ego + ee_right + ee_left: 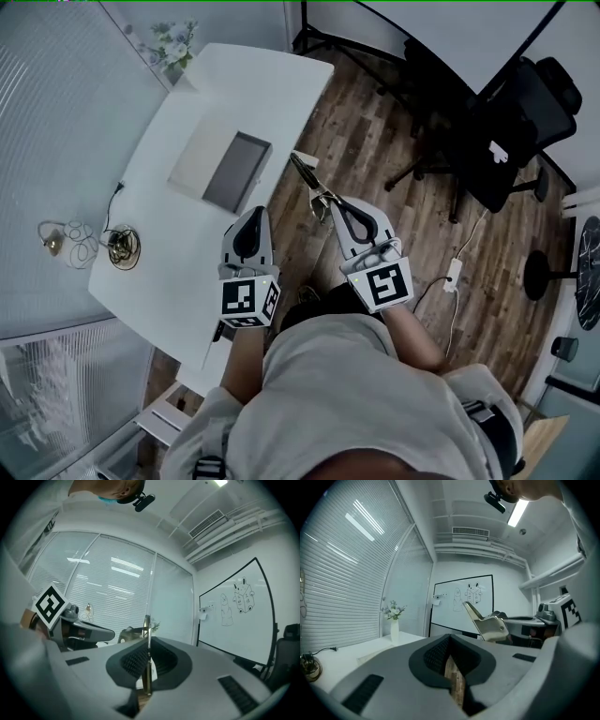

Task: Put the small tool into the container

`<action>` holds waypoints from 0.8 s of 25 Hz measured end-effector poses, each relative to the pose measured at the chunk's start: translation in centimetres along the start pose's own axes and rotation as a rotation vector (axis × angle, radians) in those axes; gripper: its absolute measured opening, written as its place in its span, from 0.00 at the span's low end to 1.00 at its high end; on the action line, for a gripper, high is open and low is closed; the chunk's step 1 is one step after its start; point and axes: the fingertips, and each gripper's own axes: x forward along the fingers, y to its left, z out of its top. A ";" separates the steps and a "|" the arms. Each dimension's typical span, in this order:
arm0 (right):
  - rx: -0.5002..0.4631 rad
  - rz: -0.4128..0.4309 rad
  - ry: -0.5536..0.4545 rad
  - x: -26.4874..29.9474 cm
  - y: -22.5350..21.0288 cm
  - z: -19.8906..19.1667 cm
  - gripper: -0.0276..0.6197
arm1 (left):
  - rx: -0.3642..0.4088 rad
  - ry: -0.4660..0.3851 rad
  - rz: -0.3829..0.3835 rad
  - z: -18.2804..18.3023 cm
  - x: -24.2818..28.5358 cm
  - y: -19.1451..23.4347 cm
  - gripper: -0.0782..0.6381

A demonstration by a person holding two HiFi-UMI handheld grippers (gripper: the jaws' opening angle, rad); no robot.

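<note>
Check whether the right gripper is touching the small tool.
Touching. In the right gripper view, the right gripper is clamped on the small tool, its jaws pressed against both sides.

No words or numbers can be read — the whiteboard (454,613) bears only drawings, the cubes (249,300) only square markers.
</note>
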 end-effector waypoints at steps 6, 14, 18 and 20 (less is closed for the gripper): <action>-0.018 0.074 0.017 3.8 0.7 -1.0 0.08 | -0.021 0.020 0.057 -1.1 1.3 2.9 0.14; -0.102 0.267 0.019 11.7 0.4 -2.5 0.08 | -0.055 0.014 0.228 -1.4 3.9 8.5 0.14; -0.144 0.381 0.001 16.2 0.2 -2.4 0.08 | -0.074 0.016 0.336 -1.2 5.2 11.7 0.14; -0.156 0.433 -0.006 17.9 0.0 -2.3 0.08 | -0.085 0.018 0.387 -1.3 5.7 12.7 0.14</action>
